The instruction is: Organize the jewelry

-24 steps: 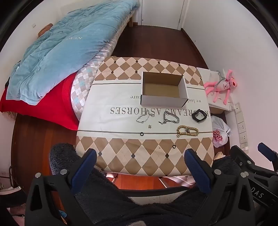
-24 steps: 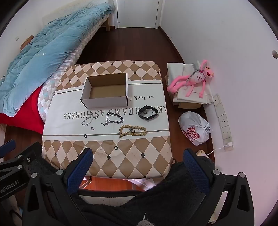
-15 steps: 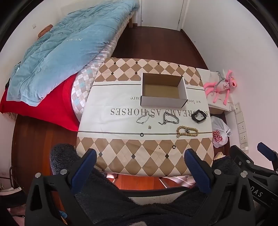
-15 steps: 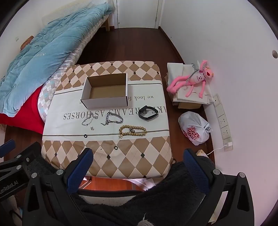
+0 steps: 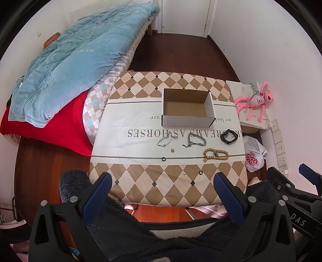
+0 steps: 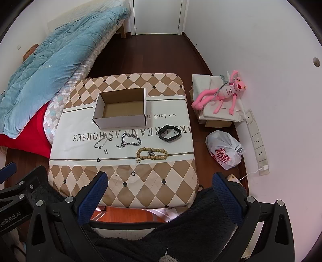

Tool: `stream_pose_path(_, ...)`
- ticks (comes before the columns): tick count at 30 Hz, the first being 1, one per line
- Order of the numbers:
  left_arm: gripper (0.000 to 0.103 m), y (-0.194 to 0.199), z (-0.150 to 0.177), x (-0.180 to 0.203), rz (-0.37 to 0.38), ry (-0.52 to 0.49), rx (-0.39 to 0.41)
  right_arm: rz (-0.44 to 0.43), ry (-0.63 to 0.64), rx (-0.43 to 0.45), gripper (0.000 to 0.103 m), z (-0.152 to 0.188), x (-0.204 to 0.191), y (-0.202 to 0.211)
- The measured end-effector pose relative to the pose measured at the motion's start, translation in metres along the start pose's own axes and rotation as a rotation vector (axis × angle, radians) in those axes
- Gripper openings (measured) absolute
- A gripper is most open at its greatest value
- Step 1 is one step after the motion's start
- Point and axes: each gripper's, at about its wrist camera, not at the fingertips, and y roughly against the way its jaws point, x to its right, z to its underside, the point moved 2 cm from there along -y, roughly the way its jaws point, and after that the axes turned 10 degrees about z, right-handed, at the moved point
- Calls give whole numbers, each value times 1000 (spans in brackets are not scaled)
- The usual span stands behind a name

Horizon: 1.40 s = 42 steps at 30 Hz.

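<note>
Checkered table [image 5: 140, 181] edge behind both spread grippers [image 5: 161, 187] [image 6: 160, 186], tiny, perhaps metal charm [image 5: 172, 150] beside chain [image 5: 166, 140].

I see a small room with white walls [image 6: 251, 40] and a dark wooden floor [image 6: 153, 54]. A white door [image 5: 185, 14] stands at the far end. On my left, a bed [image 5: 112, 66] carries a light blue quilt [image 5: 76, 64] over a red sheet [image 5: 66, 125]. A table under a diamond-patterned cloth [image 6: 124, 181] fills the middle. By the right wall, a pink plush toy [image 6: 223, 94] lies on a covered box, near a white plastic bag [image 6: 223, 149] and wall sockets [image 6: 257, 141]. The light is even and bright.
</note>
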Motion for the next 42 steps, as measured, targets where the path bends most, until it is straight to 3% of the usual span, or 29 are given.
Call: stream_pose_path(42, 103, 10, 3, 9, 20, -4, 26, 12, -13, 36, 103, -4, 6, 20)
